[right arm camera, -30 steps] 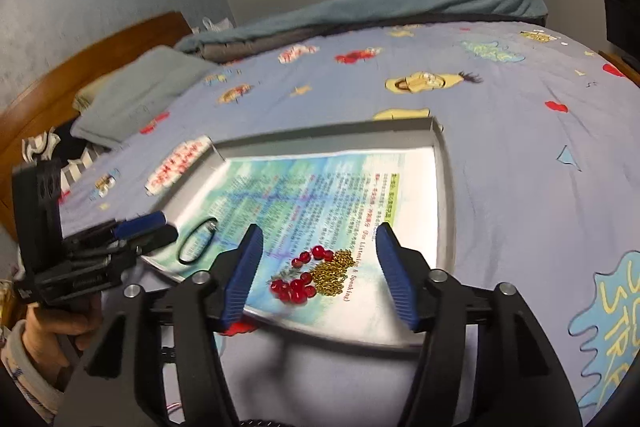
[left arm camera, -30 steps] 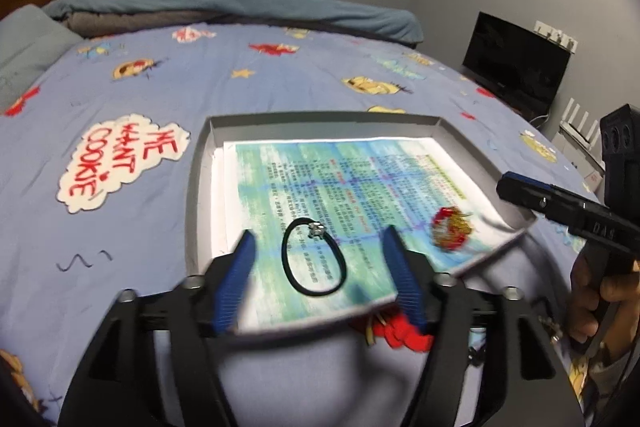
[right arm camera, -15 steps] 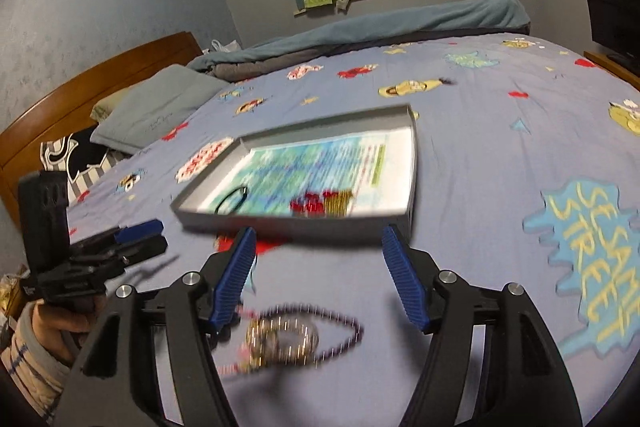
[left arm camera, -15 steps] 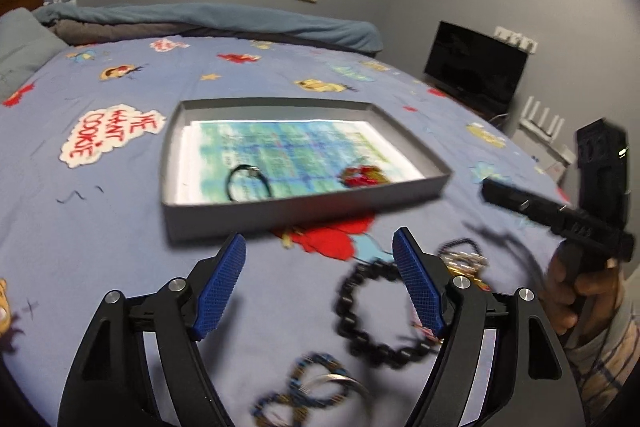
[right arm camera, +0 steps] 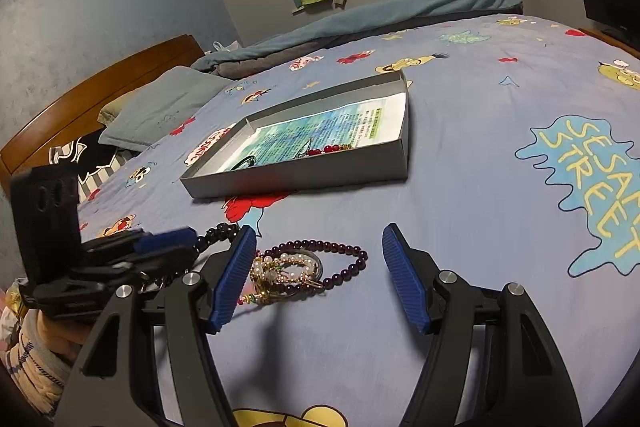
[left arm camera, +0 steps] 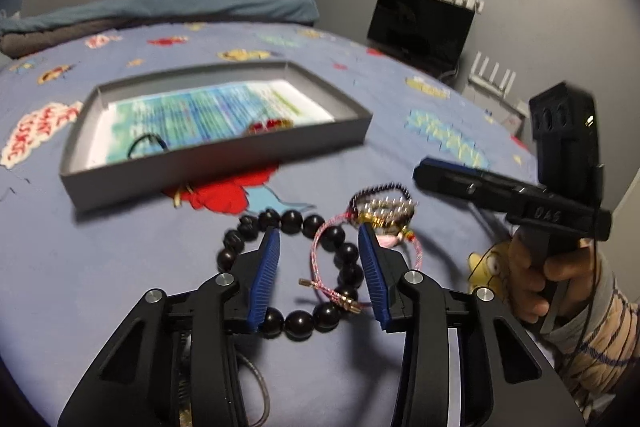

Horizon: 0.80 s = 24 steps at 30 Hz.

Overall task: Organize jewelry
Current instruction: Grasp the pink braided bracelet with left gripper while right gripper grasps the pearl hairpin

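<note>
A grey tray (left arm camera: pixel 224 163) (right arm camera: pixel 304 173) lined with printed paper lies on the bed and holds a black band (left arm camera: pixel 147 143) and red and gold beads (left arm camera: pixel 269 125) (right arm camera: pixel 328 149). In front of it lie a black bead bracelet (left arm camera: pixel 320 227), a pink cord bracelet (left arm camera: pixel 324 259), a pearl and gold bracelet (left arm camera: pixel 384 211) (right arm camera: pixel 286 269) and a dark purple bead strand (right arm camera: pixel 344 255). My left gripper (left arm camera: pixel 318 247) (right arm camera: pixel 160 247) is open, low over the black and pink bracelets. My right gripper (right arm camera: pixel 316 243) (left arm camera: pixel 448 175) is open above the pearl and purple pieces.
The blue cartoon bedspread (right arm camera: pixel 480 131) covers the bed. A pillow (right arm camera: pixel 160 107) and wooden headboard (right arm camera: pixel 100 91) are at the left. A folded blanket (left arm camera: pixel 160 11) lies at the far side. A monitor (left arm camera: pixel 420 27) stands beyond the bed's right edge.
Both grippers have pulled back from over the tray toward me and dropped low over the loose bracelets. The left gripper's fingers are narrower apart than before.
</note>
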Motion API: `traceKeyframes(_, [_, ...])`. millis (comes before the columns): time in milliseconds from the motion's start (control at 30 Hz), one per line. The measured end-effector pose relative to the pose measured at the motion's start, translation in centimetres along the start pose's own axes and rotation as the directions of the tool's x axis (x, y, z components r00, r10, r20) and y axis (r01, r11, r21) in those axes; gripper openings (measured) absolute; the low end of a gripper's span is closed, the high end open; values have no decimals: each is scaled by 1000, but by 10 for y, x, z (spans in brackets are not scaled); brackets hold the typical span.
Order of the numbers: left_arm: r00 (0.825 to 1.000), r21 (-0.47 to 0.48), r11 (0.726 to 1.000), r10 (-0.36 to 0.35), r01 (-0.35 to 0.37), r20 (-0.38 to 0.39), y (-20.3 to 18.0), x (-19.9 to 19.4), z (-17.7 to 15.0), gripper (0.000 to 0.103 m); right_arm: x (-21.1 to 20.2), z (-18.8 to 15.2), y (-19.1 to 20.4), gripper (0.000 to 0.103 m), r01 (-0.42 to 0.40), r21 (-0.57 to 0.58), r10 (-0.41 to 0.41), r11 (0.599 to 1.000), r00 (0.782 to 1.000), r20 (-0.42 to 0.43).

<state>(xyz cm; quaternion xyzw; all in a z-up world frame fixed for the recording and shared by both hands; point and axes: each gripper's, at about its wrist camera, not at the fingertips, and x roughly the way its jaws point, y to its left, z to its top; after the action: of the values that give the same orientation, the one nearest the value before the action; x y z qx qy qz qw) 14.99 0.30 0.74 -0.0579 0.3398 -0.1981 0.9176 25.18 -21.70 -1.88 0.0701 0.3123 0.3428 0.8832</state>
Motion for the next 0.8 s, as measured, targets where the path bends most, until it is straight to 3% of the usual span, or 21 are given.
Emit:
traceKeyframes(100, [999,-17,1000,-11,10,-35,2,10,-2,29,1,-1,-1,66,-6,-2,6,1000,1000,-6])
traceKeyframes(200, [999,-35,999,-26,25,-35,2,12,-2,5,0,-1,3,66,-16,-20,16,1000,1000,-3])
traceKeyframes(500, [993,-28,999,-28,32,111,3,-26,9,4,1,-6,17,63,-18,-95,17,995,1000,-14])
traceKeyframes(800, [994,-69,998,5,3,109,29,-39,10,3,11,-11,24,61,15,-144,-23,989,998,-56])
